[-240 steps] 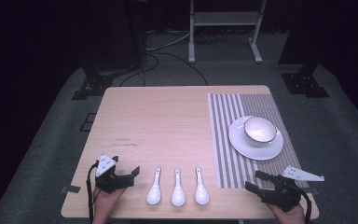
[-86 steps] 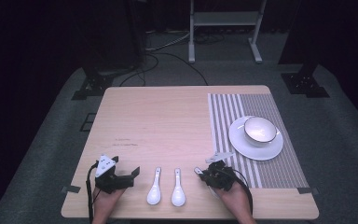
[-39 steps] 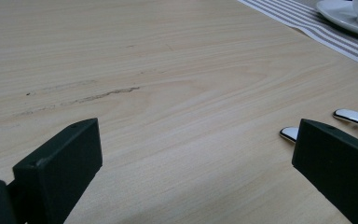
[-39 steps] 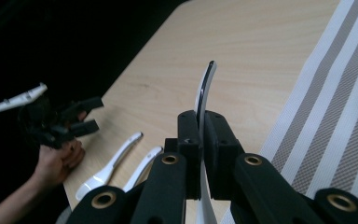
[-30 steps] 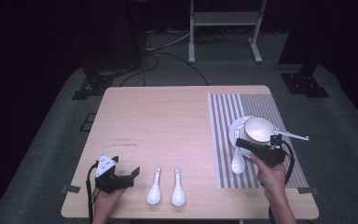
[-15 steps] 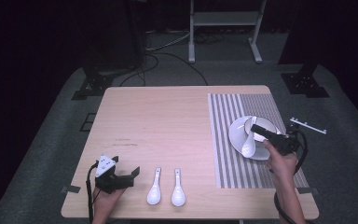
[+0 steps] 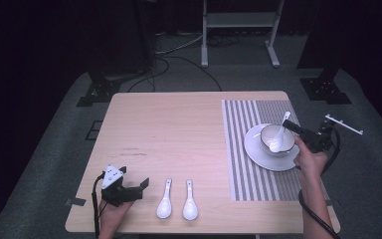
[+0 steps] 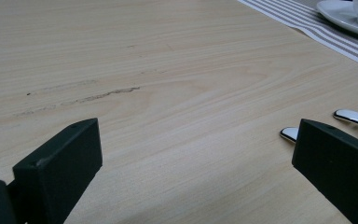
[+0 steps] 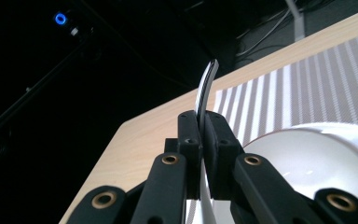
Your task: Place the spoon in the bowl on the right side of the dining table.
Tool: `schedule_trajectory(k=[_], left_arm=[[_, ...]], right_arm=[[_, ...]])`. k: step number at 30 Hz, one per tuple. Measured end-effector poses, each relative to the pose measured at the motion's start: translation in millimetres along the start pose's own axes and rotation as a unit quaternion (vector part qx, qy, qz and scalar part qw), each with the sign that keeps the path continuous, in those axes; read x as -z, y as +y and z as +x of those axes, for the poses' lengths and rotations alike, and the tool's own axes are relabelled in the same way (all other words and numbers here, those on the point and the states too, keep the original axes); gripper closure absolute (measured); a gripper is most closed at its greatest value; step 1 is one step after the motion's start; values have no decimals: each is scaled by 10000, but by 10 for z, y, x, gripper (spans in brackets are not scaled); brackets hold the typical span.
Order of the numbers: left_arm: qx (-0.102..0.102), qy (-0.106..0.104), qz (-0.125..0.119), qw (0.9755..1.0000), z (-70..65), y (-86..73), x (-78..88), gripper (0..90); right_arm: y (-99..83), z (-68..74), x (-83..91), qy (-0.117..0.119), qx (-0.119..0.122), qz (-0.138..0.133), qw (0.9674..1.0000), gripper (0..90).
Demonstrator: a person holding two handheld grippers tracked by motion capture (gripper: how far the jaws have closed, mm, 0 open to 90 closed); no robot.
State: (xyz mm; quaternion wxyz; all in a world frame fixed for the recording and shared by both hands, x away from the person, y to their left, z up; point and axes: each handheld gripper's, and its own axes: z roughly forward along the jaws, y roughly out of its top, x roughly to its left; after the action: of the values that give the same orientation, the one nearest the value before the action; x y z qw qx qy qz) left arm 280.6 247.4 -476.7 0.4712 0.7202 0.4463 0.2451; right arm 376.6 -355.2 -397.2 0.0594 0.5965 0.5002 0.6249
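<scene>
White soup spoon (image 7: pixel 277 140) held over the bowl (image 7: pixel 273 141) by right gripper (image 7: pixel 295 130), jaws clamped on its handle.

Spoon's scoop end sits w/in the bowl's rim, handle slanting up & right to the jaws; right gripper view has the jaws pinched tight on the thin handle (image 9: pixel 205 91). Bowl stands on a white saucer (image 7: pixel 258 154), on a striped placemat (image 7: pixel 243 119) at the table's right side. Two more white spoons (image 7: pixel 164 201) (image 7: pixel 189 202) lie side by side near the front edge, just right of left gripper (image 7: pixel 140 186), which rests on the wooden table (image 7: pixel 179 129), jaws wide apart, nothing b/w them.
</scene>
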Motion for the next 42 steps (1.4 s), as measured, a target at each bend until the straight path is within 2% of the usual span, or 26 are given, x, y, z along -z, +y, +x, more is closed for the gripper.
schedule_trajectory(k=[3, 4, 7, 10, 14, 24, 33, 42], left_arm=[[1, 2, 0, 10000, 0, 0, 0, 1], [14, 3, -7, 10000, -1, -1, 1, 1], [13, 2, -9, 10000, -2, -1, 1, 1], [13, 1, -6, 10000, -1, -1, 1, 1], [1, 4, -1, 10000, -1, -1, 1, 1], [11, -2, -14, 10000, -1, -2, 1, 1], [13, 1, -18, 10000, -1, -2, 2, 1], [8, 4, -19, 10000, -2, -2, 2, 1]], right_arm=[[35, -42, -4, -123, 10, -43, 9999, 860], [61, -82, -4, -223, -57, -102, 9997, 860], [80, -122, 0, -298, -111, -157, 9994, 860], [102, -220, 17, -491, -230, -316, 9980, 860], [104, -286, 19, -602, -302, -409, 9969, 860], [-8, -425, -79, -931, -417, -385, 9940, 860], [-83, -463, -171, -998, -420, -310, 9936, 860], [-93, -431, -225, -1029, -362, -218, 9938, 860]])
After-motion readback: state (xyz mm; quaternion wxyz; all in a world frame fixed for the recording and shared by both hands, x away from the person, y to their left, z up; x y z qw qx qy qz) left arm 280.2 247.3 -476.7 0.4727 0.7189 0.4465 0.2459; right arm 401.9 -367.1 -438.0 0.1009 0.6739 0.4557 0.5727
